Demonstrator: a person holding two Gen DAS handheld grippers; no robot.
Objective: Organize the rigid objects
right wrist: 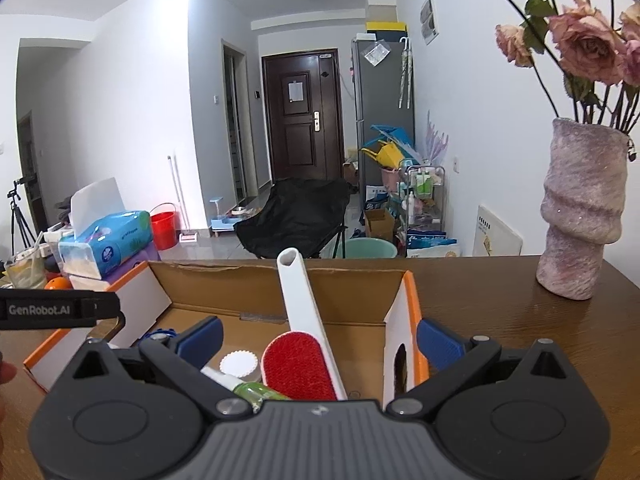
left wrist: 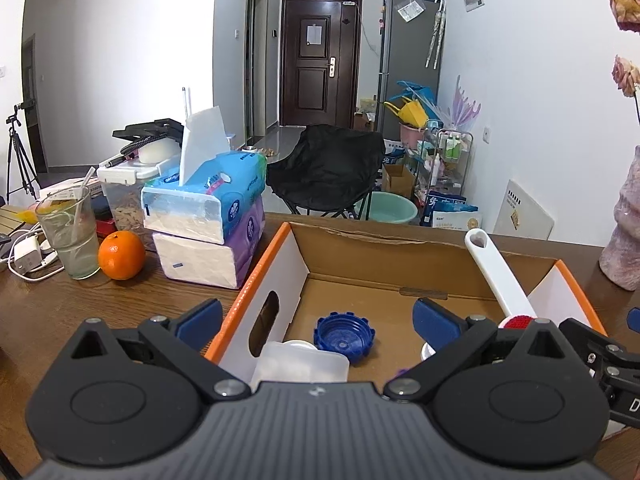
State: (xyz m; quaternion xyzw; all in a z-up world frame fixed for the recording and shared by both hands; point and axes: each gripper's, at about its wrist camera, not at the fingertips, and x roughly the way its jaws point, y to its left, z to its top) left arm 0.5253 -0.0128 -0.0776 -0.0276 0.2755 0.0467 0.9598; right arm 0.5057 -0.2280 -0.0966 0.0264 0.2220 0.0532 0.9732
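Note:
An open cardboard box [left wrist: 360,256] with orange-edged white flaps stands on the wooden table; it also shows in the right wrist view [right wrist: 224,280]. Inside lie a blue bottle cap [left wrist: 344,335], a clear plastic container [left wrist: 300,364], a white-handled lint brush [right wrist: 304,320] with a red pad, a small green bottle [right wrist: 256,391] and a white scalloped lid [right wrist: 239,363]. The brush handle leans on the back wall of the box [left wrist: 498,268]. My left gripper [left wrist: 318,320] is open and empty over the box's near left side. My right gripper [right wrist: 320,338] is open and empty over the near right side.
Left of the box stand stacked tissue packs [left wrist: 212,216], an orange [left wrist: 121,255], a glass with a straw [left wrist: 70,232] and a charger with cables [left wrist: 26,260]. A pink vase with dried roses [right wrist: 580,216] stands at the right. A black chair [left wrist: 324,168] is behind the table.

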